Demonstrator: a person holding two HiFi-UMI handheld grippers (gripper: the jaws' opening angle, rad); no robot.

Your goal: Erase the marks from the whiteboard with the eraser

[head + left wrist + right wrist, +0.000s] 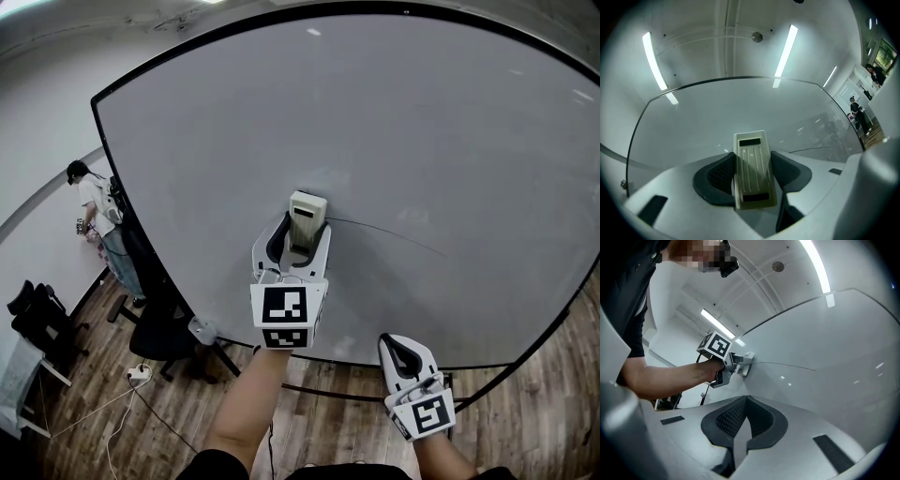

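Now, left gripper [302, 232]: jaws clamped on eraser [307, 216], pressed to whiteboard [375, 131] at line's [394, 233] end.
Right gripper [403, 347]: jaws together, nothing held.

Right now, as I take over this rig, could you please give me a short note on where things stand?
Left gripper: shut on the eraser, which is held to the whiteboard at the left end of a thin dark line.
Right gripper: shut, empty, held low near the board's bottom edge.
Done: the rest of the board looks clean.
Left: probably one wipe rightward along that line until it is gone.
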